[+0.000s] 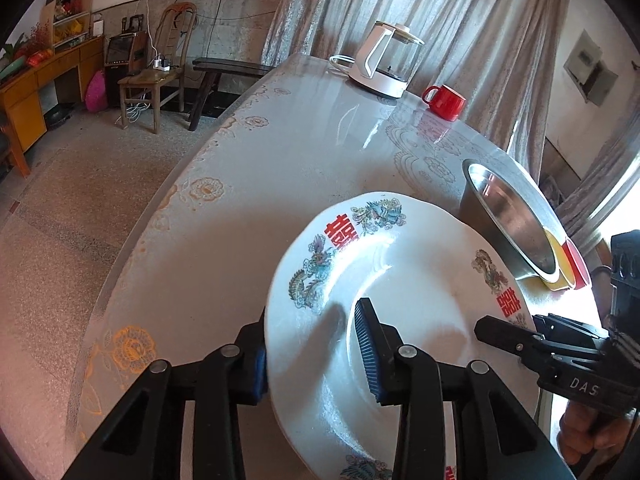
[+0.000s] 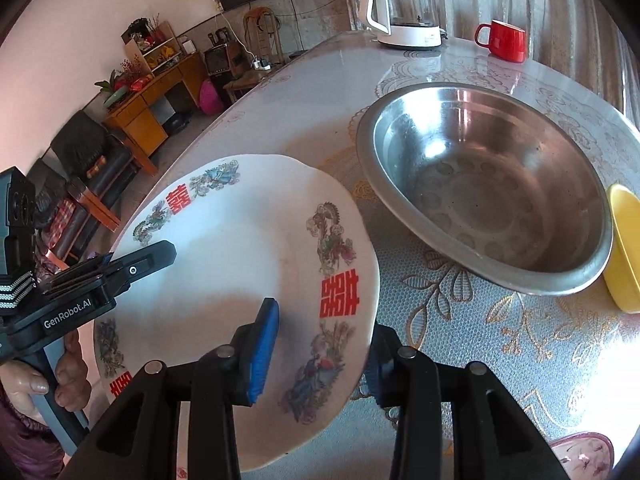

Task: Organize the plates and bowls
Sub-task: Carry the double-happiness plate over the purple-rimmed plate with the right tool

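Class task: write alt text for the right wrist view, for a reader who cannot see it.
Two hand-held grippers hold a white decorated plate by opposite rims, tilted over a patterned table: the right hand-held gripper near the camera, the left hand-held gripper entering from the left. Beside it sit a steel bowl, then a yellow bowl.

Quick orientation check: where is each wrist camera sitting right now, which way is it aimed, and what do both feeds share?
Left wrist: on the left gripper, looking down along its fingers astride the plate rim; right gripper at right.
Right wrist: on the right gripper, astride the opposite rim; left gripper and a hand at left.
Shared: plate, steel bowl, yellow bowl, kettle, red mug.
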The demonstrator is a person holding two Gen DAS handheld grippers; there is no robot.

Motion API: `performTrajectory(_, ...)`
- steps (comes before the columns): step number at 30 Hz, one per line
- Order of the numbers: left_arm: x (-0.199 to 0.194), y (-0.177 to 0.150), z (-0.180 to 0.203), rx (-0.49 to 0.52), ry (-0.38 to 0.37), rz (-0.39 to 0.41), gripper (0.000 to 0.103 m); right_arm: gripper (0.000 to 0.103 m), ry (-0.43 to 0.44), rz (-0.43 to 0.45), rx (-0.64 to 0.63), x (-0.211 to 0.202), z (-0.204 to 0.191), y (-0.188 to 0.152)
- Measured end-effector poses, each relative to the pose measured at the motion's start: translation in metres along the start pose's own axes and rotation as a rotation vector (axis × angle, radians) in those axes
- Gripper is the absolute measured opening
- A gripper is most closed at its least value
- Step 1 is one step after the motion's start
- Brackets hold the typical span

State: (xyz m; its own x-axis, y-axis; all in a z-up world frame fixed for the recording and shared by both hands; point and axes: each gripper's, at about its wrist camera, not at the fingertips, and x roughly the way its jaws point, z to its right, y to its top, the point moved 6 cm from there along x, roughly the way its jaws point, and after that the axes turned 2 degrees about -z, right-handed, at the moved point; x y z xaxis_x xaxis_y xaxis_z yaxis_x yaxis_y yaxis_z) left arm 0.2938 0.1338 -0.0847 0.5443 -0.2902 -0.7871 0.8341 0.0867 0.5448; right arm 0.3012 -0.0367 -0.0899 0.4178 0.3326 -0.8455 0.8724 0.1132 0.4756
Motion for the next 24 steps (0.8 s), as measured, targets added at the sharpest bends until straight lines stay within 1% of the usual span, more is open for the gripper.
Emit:
performTrajectory(2, -0.002, -0.001, 0.004, 0.011, -0.008, 0.003, 0.037, 0.039, 0.034, 0.013, 0.030, -0.005, 0.005, 0.000)
performTrajectory(6, -0.013, -0.006, 0.014, 0.035, -0.036, 0.019, 0.035, 0.038, 0.066, 0.053, 0.060, -0.018, 0.013, 0.000)
performTrajectory(10, -0.019, -0.014, 0.022, 0.078, -0.032, 0.030, 0.034, 0.037, 0.052, 0.071, 0.058, -0.026, 0.014, -0.003)
performTrajectory(13, -0.025, -0.020, 0.030, 0.097, -0.049, 0.036, 0.034, 0.036, 0.042, 0.072, 0.064, -0.028, 0.015, -0.011)
performTrajectory(16, -0.034, -0.024, 0.040, 0.132, -0.047, 0.056, 0.034, 0.036, 0.049, 0.083, 0.080, -0.035, 0.018, -0.018)
performTrajectory(24, -0.068, -0.041, 0.078, 0.201, -0.078, 0.104, 0.034, 0.036, 0.041, 0.143, 0.096, -0.071, 0.026, -0.038)
